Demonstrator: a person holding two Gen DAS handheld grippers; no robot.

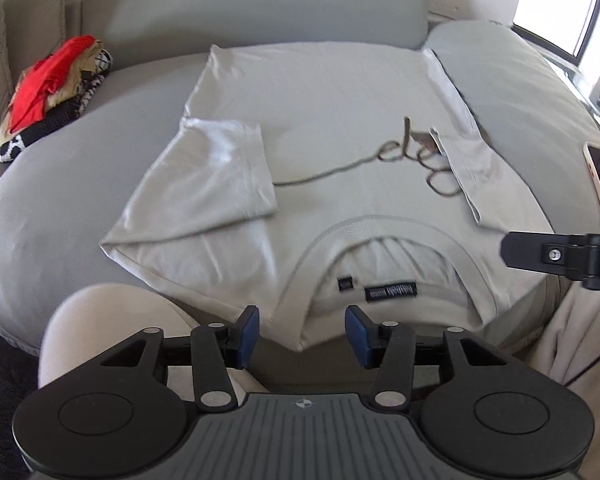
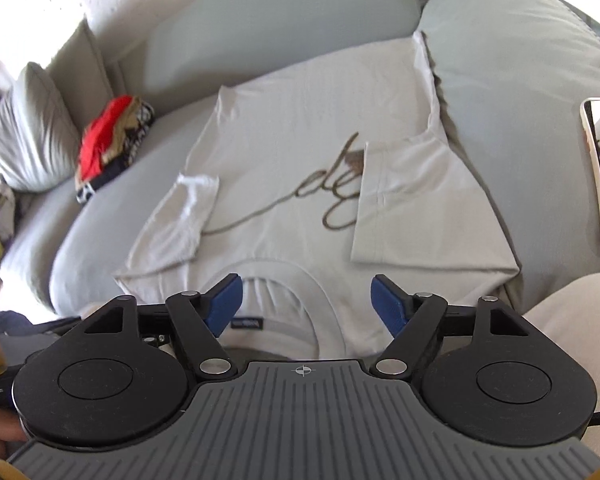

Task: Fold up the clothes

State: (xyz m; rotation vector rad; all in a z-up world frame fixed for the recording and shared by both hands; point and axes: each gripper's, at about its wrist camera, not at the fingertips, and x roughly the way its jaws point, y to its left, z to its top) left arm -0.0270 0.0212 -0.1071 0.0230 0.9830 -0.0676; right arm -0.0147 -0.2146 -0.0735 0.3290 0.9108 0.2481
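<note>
fingers (image 2: 388, 308) apart, just above the t-shirt (image 2: 300, 152) collar

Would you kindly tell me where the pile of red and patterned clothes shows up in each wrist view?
Left wrist: pile of clothes at upper left, on the sofa, left of the T-shirt.
Right wrist: pile at mid-left, beside a cushion.
Shared landmark: the script lettering on the shirt.
</note>
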